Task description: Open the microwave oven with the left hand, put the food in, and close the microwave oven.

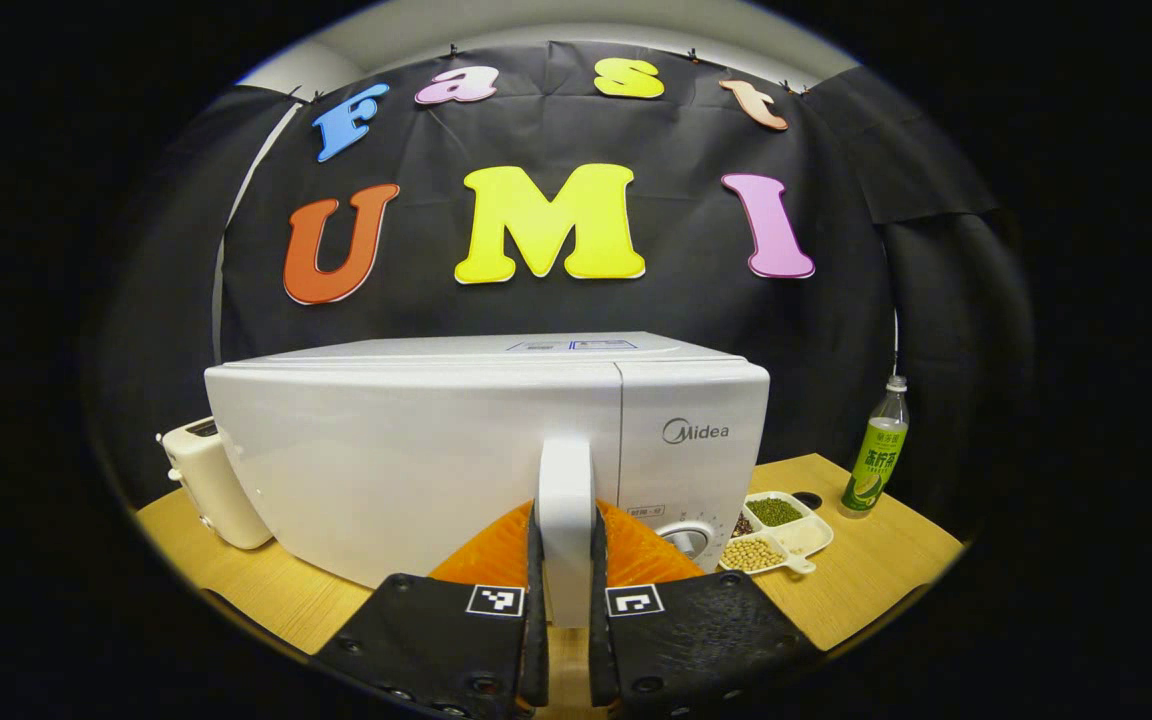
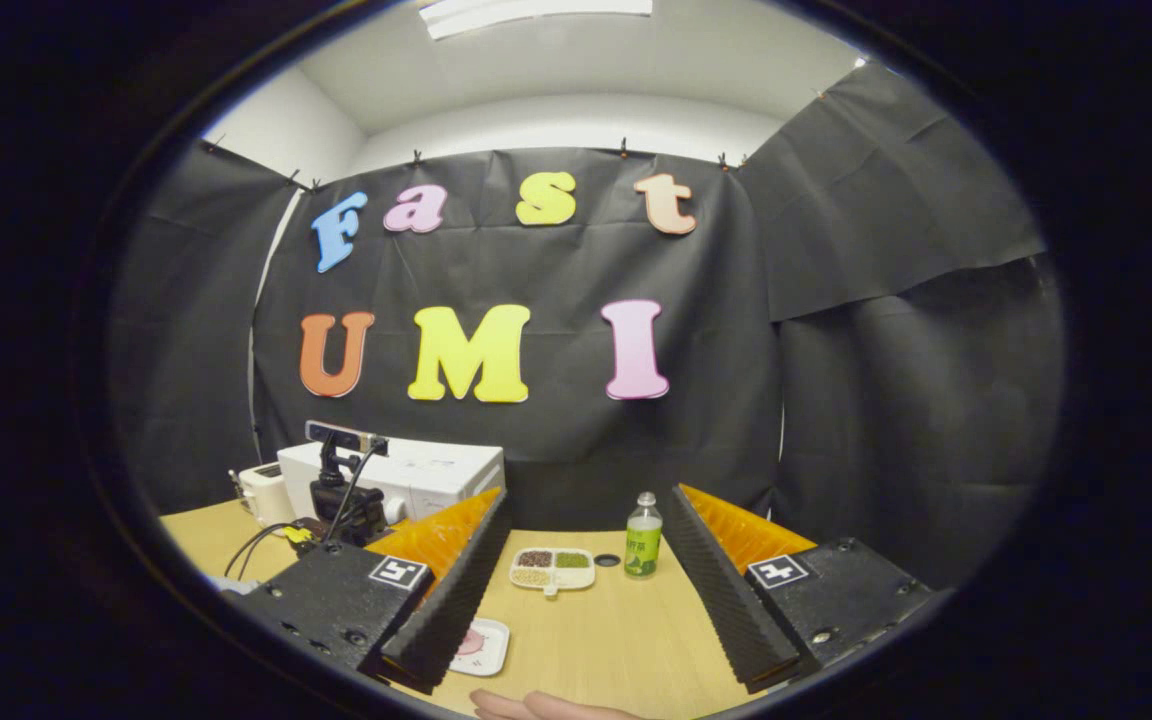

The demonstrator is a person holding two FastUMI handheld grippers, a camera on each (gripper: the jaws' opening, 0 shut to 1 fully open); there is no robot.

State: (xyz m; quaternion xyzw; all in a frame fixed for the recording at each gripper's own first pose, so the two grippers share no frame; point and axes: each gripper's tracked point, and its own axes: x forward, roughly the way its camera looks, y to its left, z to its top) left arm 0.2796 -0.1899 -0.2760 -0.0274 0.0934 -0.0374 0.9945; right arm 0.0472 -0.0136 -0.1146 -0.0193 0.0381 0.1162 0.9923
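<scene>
Door-opening step is in progress: I am gripping the white vertical handle of the white box-shaped microwave oven with the left gripper, its two fingers clamped against either side of the handle bar. The door is appearing flush or nearly so with the control panel, where a round silver dial is sitting just right of the handle, so I am judging the door not yet swung out. The right gripper is hanging spread wide above the light wooden table, holding nothing. Between its fingers I am seeing a white divided tray of beans and grains and a green-labelled clear drink bottle just beside it, both well back on the table; a small white plate with a pink item is lying nearer, partly behind the left-side finger. Which of these is the food I cannot tell for certain. A cream toaster is standing just beside the oven's far side. Next move, in my judgement, is calling for a steady pull along the door's arc, keeping the clamp firm so the handle is not slipping, then bringing the right gripper down onto the food.
</scene>
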